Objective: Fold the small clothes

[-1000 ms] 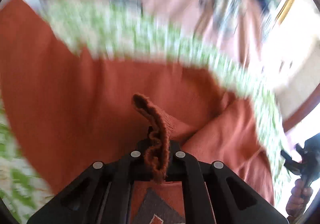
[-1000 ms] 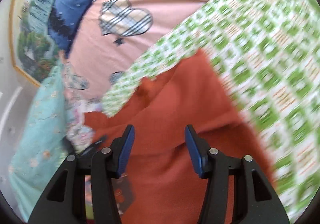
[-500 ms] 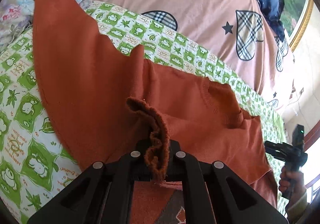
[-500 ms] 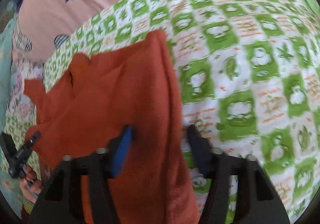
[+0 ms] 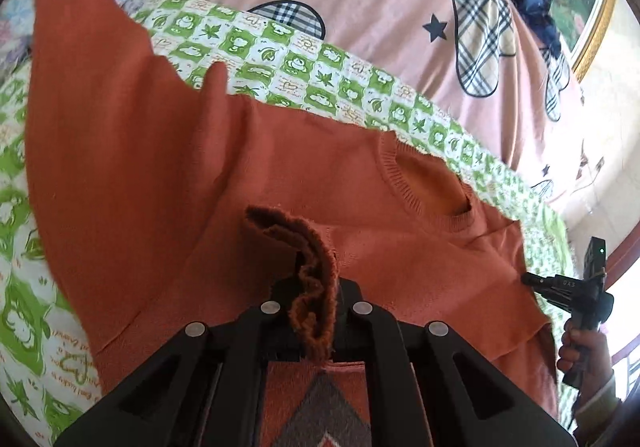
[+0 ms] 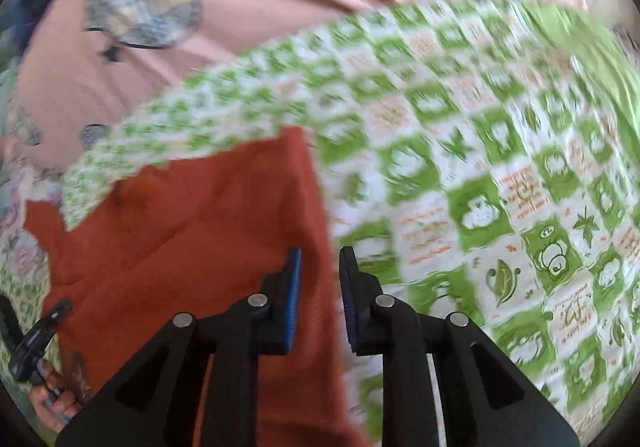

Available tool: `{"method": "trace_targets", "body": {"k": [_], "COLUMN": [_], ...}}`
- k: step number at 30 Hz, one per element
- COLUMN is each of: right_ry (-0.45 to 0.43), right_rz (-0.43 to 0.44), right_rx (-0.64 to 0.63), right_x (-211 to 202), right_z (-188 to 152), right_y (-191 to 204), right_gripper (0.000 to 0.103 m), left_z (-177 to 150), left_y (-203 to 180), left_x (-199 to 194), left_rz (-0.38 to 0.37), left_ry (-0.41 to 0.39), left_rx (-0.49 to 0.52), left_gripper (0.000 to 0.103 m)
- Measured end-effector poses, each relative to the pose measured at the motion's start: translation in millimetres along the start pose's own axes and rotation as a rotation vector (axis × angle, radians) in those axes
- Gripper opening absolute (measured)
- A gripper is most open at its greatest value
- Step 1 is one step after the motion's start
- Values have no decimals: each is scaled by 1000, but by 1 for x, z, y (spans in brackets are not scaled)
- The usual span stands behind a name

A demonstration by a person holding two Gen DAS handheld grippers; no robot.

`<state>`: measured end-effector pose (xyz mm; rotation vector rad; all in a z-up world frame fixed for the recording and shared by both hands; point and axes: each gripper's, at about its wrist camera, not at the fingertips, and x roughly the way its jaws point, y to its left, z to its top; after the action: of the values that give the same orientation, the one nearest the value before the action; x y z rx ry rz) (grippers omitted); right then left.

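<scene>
Sweater (image 5: 280, 175), one; tongs (image 5: 316, 299), two.

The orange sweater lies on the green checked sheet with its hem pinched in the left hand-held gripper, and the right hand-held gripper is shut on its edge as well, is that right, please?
Not quite. The right hand-held gripper is not shut: the right wrist view shows its jaws apart, straddling the edge of the sweater. The rest holds: the sweater lies on the sheet, its hem pinched in the left hand-held gripper.

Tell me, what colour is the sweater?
Rust orange sweater, clearest in the left wrist view.
</scene>
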<state>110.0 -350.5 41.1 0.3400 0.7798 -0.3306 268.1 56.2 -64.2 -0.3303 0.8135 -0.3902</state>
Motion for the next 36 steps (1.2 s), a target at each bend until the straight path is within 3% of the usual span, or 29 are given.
{"method": "trace_targets", "body": {"k": [2,5,8,11,14,16,18,20,22,28,32,36], "right_ry": [91,215,185,133,96,89,105,125,134,154,164,184], "right_rz": [34,-45,-28,-31,113,149,213,278,313,346,341,336], "right_rx": [-93,-128,-51,-19,17,0,-24,-37,-53,-80,-63,-33], "right_x": [10,32,13,-18,-41,-48,-48,-52,-55,-56,-51,-46], "right_z": [-13,-35,-39,-39,-45,-52,-63,-75,-84,-92,-90,-92], "right_y": [24,17,-10,-13,0,16,38,53,67,91,93,91], "right_gripper": [34,32,27,33,40,42,43,43,43,49,50,50], "left_z": [-2,-2,-2,-8,-13,-12,-7,4,16,70,113,151], "left_y": [0,-2,0,6,22,38,51,69,85,140,187,232], "left_x": [-1,6,0,-12,-32,-51,-65,-76,-82,-85,-73,-51], "left_rz": [12,42,61,116,147,144,156,174,209,299,359,369], "left_ry": [3,26,19,28,27,2,-27,-56,-78,-154,-197,-205], "left_rx": [18,37,48,91,89,43,11,-28,-62,-162,-237,-295], "left_gripper": [9,8,10,12,12,12,17,34,43,72,78,86]}}
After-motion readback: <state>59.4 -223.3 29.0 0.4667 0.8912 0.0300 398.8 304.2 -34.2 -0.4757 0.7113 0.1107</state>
